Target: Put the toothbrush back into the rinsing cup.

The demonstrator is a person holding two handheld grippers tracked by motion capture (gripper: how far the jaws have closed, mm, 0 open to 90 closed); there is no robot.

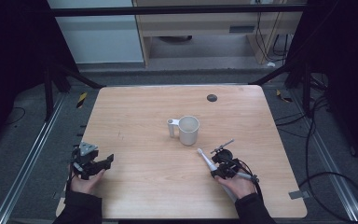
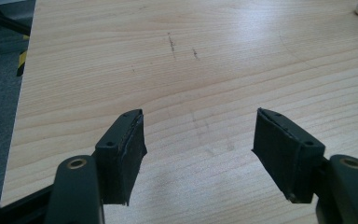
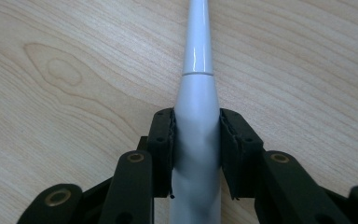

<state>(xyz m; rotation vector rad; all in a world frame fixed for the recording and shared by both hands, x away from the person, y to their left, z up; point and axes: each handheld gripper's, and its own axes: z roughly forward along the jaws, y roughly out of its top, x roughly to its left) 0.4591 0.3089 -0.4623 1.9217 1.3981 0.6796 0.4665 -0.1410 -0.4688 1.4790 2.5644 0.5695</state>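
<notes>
My right gripper clamped the electric toothbrush, left gripper gaped empty; next, probably, tipping it into the mug.

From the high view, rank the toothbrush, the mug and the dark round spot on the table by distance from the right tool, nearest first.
1. Toothbrush: clamped in the right tool.
2. Mug: mid-table, up and left of it.
3. Dark round spot: near the far edge.

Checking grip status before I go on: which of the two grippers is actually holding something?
The right gripper: its jaws are clamped on the white electric toothbrush. The left gripper is open, with bare table between its jaws.
</notes>
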